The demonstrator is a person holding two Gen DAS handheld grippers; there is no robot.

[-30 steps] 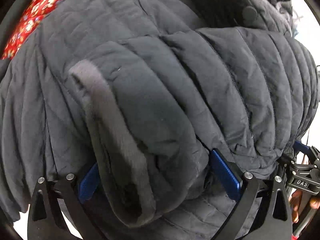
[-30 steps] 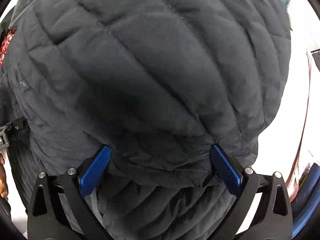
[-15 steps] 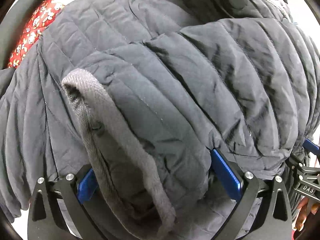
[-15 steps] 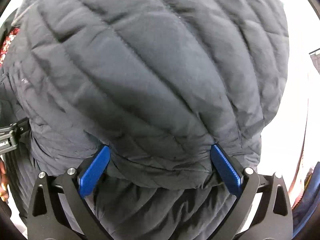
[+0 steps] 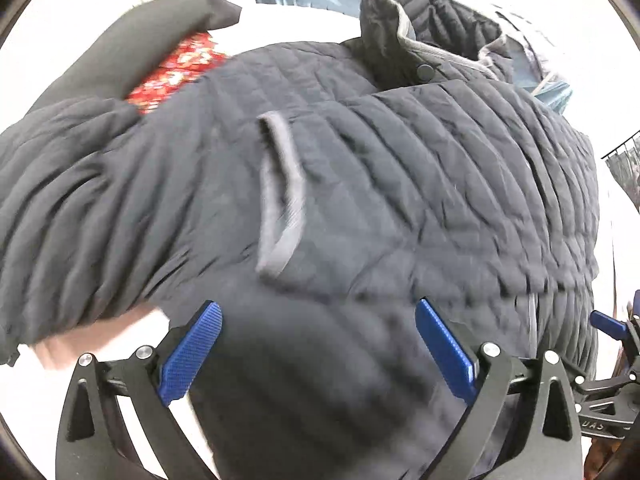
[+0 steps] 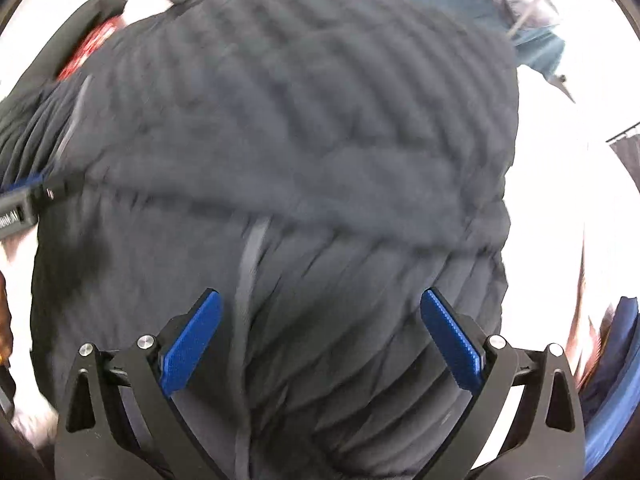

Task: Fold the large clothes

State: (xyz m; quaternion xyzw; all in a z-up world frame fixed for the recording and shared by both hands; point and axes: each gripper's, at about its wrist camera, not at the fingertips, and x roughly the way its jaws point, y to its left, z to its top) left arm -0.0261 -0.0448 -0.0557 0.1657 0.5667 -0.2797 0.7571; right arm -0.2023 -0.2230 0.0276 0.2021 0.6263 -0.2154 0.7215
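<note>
Dark quilted jacket (image 5: 400, 184), puffy with stitched horizontal channels, lying folded on a white surface (image 5: 304, 24) and filling both wrist views. A grey ribbed cuff (image 5: 280, 196) curves across its upper layer; a stand-up collar (image 5: 384, 28) with grey piping carries a round dark snap button (image 5: 425, 70). Red floral fabric (image 5: 180, 72) and a black garment (image 5: 132, 44) lie beyond the jacket's left side. Left hand-held gripper (image 5: 318, 348): blue ribbed pads spread wide, released, jacket fabric between them. Right hand-held gripper (image 6: 320, 338): likewise spread, released, over a grey seam strip (image 6: 250, 256). Partial lettering "UAS" on the neighbouring gripper's body (image 5: 596, 426).
</note>
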